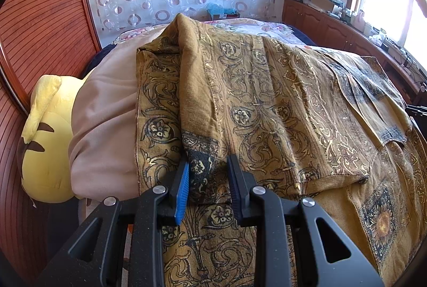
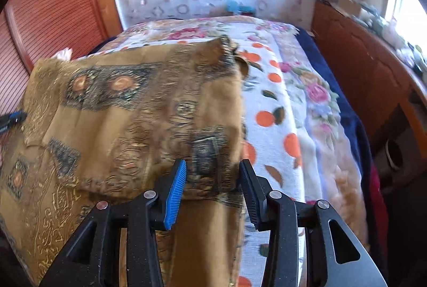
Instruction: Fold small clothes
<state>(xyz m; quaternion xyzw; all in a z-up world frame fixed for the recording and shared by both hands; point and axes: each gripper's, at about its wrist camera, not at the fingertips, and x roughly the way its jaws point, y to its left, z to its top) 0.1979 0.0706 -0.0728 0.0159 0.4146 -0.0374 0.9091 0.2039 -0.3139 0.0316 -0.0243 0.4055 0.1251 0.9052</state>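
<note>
Pinching a bunched fold of the mustard-gold cotton garment with dark paisley print (image 1: 253, 100), the left hand-held gripper (image 1: 208, 180) presses its pads into the cloth. The right hand-held gripper (image 2: 210, 188) stands spread, the garment's (image 2: 128, 113) edge loose between its fingers. The garment lies on the bed (image 2: 280, 105), its long axis running away from both grippers.

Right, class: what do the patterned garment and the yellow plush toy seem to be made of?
Patterned garment: probably thin woven cotton, matte; it creases softly and shows stitched hems. Yellow plush toy: likely synthetic plush, matte and slightly fuzzy, with a rounded stuffed shape.
</note>
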